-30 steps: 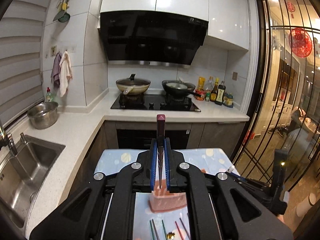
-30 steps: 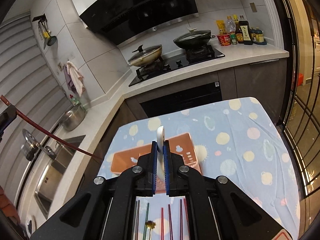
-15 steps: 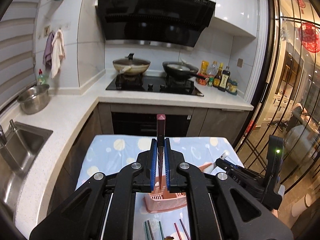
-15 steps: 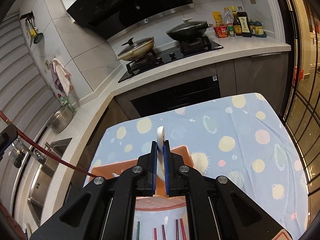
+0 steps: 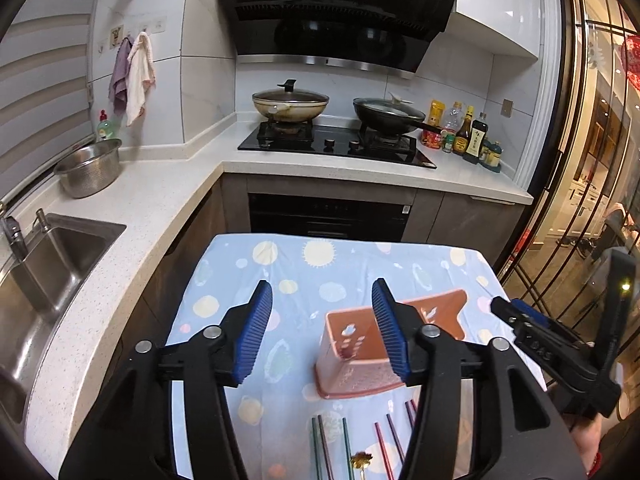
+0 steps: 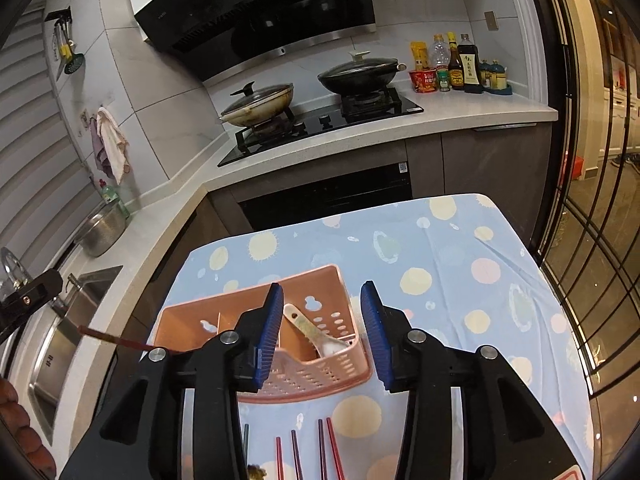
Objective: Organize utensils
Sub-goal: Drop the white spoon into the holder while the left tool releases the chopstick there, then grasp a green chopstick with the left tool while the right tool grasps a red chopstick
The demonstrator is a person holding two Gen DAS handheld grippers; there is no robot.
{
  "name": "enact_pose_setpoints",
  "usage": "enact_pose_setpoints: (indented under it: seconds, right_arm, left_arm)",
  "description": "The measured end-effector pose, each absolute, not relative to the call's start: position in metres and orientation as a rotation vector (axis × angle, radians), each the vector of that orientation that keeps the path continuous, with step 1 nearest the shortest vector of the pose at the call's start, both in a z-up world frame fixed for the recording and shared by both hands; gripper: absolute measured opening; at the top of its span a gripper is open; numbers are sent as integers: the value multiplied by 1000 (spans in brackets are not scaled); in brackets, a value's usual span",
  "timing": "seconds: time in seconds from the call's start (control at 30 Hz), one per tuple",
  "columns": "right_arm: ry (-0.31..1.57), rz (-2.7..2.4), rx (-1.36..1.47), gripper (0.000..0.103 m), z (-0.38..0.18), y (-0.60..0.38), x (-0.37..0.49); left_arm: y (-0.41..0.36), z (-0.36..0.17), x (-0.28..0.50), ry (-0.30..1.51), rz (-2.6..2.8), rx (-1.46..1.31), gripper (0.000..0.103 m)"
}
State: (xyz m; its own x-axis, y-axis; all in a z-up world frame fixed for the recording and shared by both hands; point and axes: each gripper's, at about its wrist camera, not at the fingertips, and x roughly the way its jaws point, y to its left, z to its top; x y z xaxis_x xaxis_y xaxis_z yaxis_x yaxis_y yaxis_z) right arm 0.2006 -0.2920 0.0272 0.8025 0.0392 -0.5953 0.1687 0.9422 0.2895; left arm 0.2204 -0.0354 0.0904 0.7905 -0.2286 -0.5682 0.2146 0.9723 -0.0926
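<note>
A pink utensil basket stands on the dotted blue tablecloth. My right gripper hovers just over it, its jaws opening and nothing between the pads. A white spoon rests in the basket's right compartment. A dark red chopstick slants out to the basket's left, free of both grippers; its lower end is hidden. My left gripper is also opening and holds nothing, with the basket below and to its right. Several chopsticks lie on the cloth in front of the basket.
Counter with a sink and a steel bowl runs along the left. Two lidded woks sit on the hob, sauce bottles beside it. A barred glass door closes the right side. A small gold-headed utensil lies among the chopsticks.
Both grippers sank toward the table and opened. The white spoon left the right gripper and now lies in the basket. The dark red chopstick left the left gripper.
</note>
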Motion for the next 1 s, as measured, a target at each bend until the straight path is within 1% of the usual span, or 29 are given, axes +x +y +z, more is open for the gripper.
enact_pose_setpoints:
  seconds: [0.07, 0.13, 0.3, 0.63, 0.77, 1.0]
  right_arm:
    - [639, -66, 351, 43, 28, -292, 185]
    - [645, -60, 361, 44, 26, -292, 170]
    - [672, -62, 362, 45, 14, -287, 126]
    - [816, -94, 312, 45, -38, -272, 42]
    - [869, -96, 311, 45, -57, -265, 22]
    - [930, -94, 286, 45, -85, -252, 3]
  left_arm:
    - [-31, 86, 212, 625, -232, -24, 55]
    - [-27, 81, 201, 634, -221, -21, 61]
    - [-19, 61, 170, 668, -211, -5, 68]
    - [0, -14, 110, 847, -200, 54, 68]
    - [2, -40, 90, 914, -207, 65, 68]
    - [0, -69, 64, 981, -223, 82, 68]
